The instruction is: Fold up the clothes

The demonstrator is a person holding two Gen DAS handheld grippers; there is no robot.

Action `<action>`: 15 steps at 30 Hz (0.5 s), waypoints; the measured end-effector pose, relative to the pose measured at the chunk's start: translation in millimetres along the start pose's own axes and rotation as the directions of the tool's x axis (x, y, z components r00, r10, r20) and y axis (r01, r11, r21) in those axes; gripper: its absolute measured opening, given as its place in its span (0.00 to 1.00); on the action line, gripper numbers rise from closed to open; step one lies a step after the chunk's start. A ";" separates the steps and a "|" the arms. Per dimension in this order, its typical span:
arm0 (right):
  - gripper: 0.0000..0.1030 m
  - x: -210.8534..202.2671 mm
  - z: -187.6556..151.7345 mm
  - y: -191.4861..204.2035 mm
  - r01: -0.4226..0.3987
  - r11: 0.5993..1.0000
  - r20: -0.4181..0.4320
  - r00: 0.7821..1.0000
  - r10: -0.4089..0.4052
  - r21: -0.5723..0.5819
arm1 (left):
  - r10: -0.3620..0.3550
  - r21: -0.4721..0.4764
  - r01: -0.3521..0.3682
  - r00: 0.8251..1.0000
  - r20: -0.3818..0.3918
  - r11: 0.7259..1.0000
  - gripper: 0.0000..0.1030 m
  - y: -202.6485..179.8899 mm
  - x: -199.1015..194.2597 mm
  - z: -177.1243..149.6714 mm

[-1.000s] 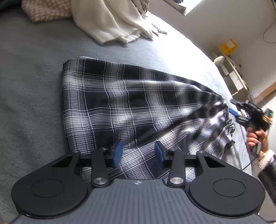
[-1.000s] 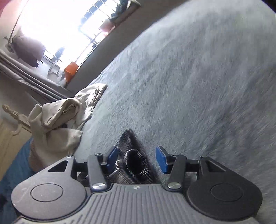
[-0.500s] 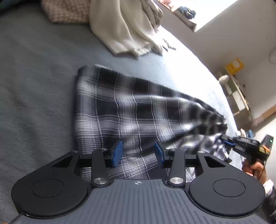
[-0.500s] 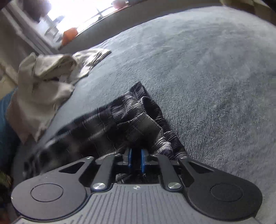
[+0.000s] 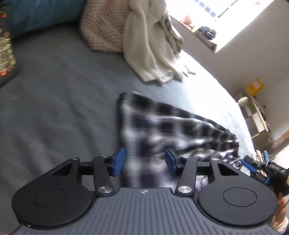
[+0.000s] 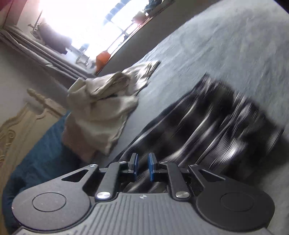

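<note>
A black-and-white plaid garment [image 5: 162, 123] lies on the grey bed cover [image 5: 54, 90], blurred by motion. My left gripper [image 5: 144, 162] hovers over its near edge. Its jaws are opening, with plaid fabric showing between the blue pads, which do not press on it. At the far right my right gripper [image 5: 251, 160] grips the garment's other end. In the right wrist view the right gripper [image 6: 142, 167] has its pads close together on dark plaid fabric [image 6: 216, 123]. Its jaws are easing open slightly, and the cloth trails ahead in ridges.
A cream garment [image 5: 150, 45] is heaped at the back of the bed, with a pink knit [image 5: 103, 29] and a blue pillow [image 5: 45, 12] beside it. A shelf unit [image 5: 256, 108] stands past the bed's right edge. The carved headboard [image 6: 18, 126] is at the left.
The right gripper closed on the plaid's end and carried it across the bed, bunching the cloth. The left gripper rose and drew back, and its jaws widened.
</note>
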State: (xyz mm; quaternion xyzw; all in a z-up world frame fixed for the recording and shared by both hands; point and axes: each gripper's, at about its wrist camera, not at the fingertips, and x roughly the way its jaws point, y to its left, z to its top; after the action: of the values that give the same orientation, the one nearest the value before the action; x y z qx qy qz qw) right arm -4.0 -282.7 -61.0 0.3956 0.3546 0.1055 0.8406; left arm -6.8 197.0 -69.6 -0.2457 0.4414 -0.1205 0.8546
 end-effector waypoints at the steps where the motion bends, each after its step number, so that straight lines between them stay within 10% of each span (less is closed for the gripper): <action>1: 0.14 5.0 -8.0 0.6 -0.001 1.000 -0.011 1.000 0.001 0.002 | 0.004 -0.006 -0.004 1.000 -0.001 1.000 0.48 1.0 -4.4 -3.7; 15: 0.14 28.8 -40.3 -13.5 0.018 0.999 -0.065 0.998 -0.020 -0.035 | 0.022 -0.069 -0.026 0.999 -0.049 0.997 0.49 14.6 -6.8 -46.6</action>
State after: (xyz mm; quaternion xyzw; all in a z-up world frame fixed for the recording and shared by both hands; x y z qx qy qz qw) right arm -11.9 -254.7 -103.4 0.3740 0.3839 0.1165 0.8362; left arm -48.9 197.7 -95.4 -0.2671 0.4689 -0.1006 0.8358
